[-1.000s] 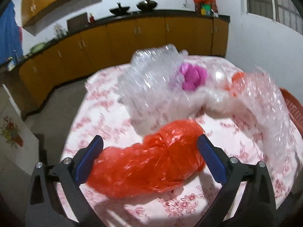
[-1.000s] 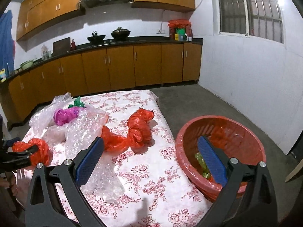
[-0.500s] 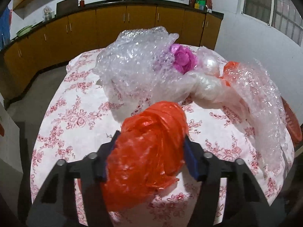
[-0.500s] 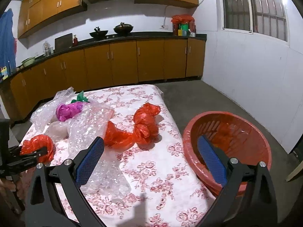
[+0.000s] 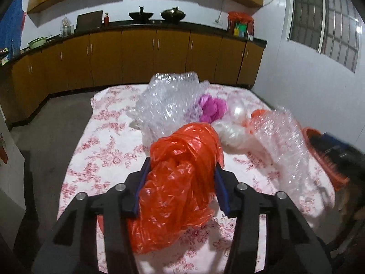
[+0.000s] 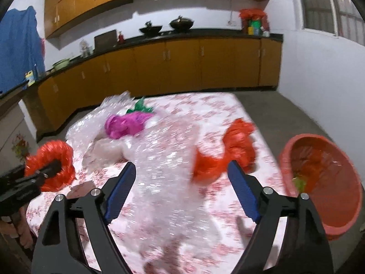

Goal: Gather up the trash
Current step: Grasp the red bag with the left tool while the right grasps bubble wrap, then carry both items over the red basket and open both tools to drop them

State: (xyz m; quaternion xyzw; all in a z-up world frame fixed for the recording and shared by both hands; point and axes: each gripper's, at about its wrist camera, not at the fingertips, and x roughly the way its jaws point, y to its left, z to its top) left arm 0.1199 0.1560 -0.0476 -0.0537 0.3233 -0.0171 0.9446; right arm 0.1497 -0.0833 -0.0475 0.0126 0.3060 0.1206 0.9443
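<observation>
Left claw (image 5: 180, 187) is clamped on a crumpled red bag (image 5: 182, 182), lifted above the table (image 5: 109, 155); only the right-wrist view shows a 2nd red bag (image 6: 237, 150) & the red basket (image 6: 324, 180) w/ scraps inside, just beside the table; right claw (image 6: 182, 191) is wide open, holding nothing, over bubble wrap (image 6: 166, 164); floral cloth, kitchen cabinets (image 6: 182, 66) behind

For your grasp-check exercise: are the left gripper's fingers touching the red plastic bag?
Touching. The left wrist view shows both blue fingers pressed against the red plastic bag, which bulges between them.
</observation>
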